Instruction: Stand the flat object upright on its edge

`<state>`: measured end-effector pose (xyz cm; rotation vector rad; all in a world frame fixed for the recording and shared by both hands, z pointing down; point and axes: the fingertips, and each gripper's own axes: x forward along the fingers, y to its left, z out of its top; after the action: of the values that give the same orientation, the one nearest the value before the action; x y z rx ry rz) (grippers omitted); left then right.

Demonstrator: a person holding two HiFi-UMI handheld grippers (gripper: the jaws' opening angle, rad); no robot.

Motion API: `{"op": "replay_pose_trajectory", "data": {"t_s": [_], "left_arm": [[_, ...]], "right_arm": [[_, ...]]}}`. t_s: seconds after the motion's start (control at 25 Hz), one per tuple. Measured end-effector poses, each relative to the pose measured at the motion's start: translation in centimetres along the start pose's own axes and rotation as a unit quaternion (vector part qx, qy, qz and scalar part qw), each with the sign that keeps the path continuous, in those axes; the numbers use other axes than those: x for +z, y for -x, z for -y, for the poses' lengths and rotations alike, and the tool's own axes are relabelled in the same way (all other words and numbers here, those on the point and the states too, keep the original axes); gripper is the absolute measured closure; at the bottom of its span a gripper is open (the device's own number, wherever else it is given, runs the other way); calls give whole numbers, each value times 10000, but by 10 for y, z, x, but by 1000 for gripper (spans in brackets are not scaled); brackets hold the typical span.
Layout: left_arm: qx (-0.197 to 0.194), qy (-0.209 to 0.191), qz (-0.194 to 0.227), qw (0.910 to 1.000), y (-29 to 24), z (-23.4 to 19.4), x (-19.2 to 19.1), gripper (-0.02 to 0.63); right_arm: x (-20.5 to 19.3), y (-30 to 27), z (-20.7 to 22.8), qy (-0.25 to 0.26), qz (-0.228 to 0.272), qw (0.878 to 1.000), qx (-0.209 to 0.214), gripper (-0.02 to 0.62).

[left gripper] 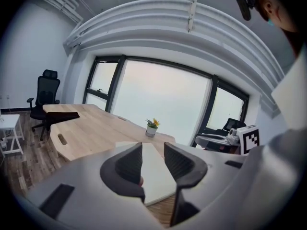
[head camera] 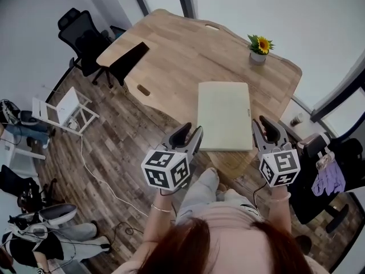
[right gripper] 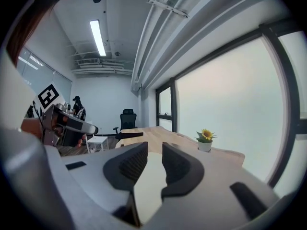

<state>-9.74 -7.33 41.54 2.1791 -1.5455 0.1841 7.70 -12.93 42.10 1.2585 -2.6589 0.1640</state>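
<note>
A pale, flat rectangular board (head camera: 224, 116) lies flat on the wooden table (head camera: 182, 50), its near end reaching the table's front edge. My left gripper (head camera: 192, 131) hovers just off the board's near left corner, jaws parted with nothing between them. My right gripper (head camera: 266, 124) hangs by the board's near right corner, jaws parted by a narrower gap, also empty. In the left gripper view the board (left gripper: 156, 176) shows beyond the left gripper (left gripper: 153, 152). In the right gripper view the board (right gripper: 148, 181) shows past the right gripper (right gripper: 154, 150).
A potted sunflower (head camera: 258, 49) stands at the table's far right. A dark flat item (head camera: 126, 61) lies on the far left corner. A black office chair (head camera: 82, 39) and a white side table (head camera: 63, 110) stand left; another chair with a purple cloth (head camera: 328, 176) is right.
</note>
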Motion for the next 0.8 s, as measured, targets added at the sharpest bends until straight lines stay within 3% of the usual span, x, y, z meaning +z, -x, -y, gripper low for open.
{"op": "replay_pose_trajectory", "data": {"t_s": [0.8], "left_arm": [[-271, 541, -530, 9968, -91, -70, 0, 454]], "right_arm": [[-35, -86, 38, -232, -707, 9972, -91, 459]]}}
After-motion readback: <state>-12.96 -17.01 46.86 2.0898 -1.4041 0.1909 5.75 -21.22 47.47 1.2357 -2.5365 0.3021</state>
